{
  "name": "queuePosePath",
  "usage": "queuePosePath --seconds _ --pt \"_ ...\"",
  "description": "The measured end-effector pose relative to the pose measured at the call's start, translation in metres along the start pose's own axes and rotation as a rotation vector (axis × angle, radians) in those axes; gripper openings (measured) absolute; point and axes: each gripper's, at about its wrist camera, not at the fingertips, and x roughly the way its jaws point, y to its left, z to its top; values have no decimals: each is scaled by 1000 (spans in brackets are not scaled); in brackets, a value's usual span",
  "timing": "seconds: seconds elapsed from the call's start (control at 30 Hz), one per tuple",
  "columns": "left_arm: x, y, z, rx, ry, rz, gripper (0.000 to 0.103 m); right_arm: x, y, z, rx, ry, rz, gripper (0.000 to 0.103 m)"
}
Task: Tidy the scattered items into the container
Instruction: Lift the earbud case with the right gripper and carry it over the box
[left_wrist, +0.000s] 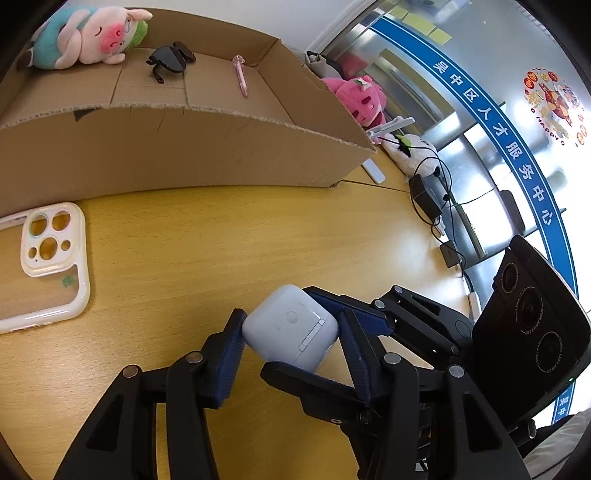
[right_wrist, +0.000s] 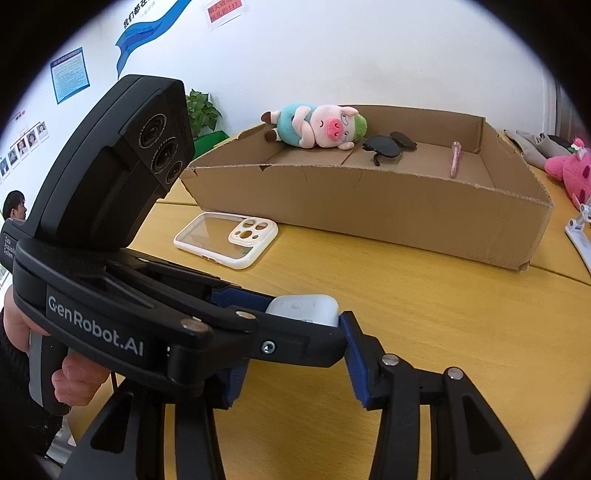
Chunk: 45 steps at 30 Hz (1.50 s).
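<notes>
Earbud case (left_wrist: 290, 326) sits low over the desk (left_wrist: 221, 240), pinched by both the left gripper (left_wrist: 291, 343) and right gripper (right_wrist: 291, 354); handover underway; next, one releases, the other carries it to the cardboard box (right_wrist: 369, 214).

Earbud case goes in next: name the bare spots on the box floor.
Bare floor along the box's near wall, and between pink pen and right end wall. Crowded far left: plush pig, sunglasses beside it.
</notes>
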Motion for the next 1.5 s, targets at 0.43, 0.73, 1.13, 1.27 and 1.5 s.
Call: queuePosePath --seconds 0.43,0.73,1.13,1.27,1.5 --pt "-52 -3 25 68 -97 68 53 -7 24 48 -90 -33 -13 45" --pt "-115 8 67 133 -198 147 49 2 54 115 -177 -71 -1 45" --pt "-167 52 117 95 -261 166 24 41 72 194 -223 -59 72 43" --pt "-170 63 125 86 -264 165 24 51 75 205 -237 -52 81 43" --pt "-171 81 156 83 -256 155 24 71 67 232 -237 -34 74 43"
